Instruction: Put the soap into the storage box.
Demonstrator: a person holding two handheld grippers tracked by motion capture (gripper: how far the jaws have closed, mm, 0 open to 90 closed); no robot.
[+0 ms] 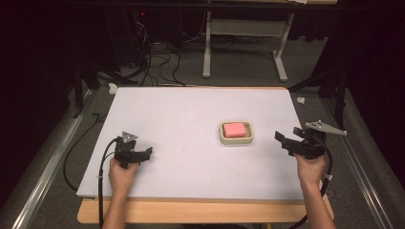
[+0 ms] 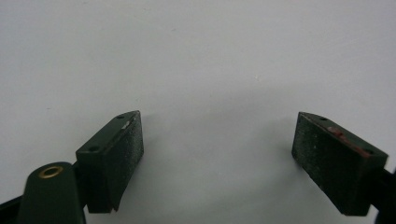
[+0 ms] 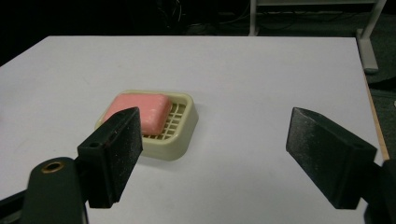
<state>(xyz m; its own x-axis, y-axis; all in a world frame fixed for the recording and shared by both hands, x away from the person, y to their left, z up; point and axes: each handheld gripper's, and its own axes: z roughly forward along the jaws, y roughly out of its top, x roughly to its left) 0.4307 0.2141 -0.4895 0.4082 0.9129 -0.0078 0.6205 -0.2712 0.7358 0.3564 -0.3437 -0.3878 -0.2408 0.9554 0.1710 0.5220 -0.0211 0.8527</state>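
Two grippers spread wide, nothing held: left gripper (image 1: pixel 149 151) low over bare white table (image 1: pixel 181 119), right gripper (image 1: pixel 282 140) aimed at pink soap (image 1: pixel 234 129) lying in cream soap dish (image 1: pixel 236 140), right of table centre. Best approached from the right, jaws straddling the soap above the dish rim, closing gently, likely slippery.

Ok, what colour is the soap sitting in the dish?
Pink soap, in a cream slatted dish; clearest in the right gripper view.
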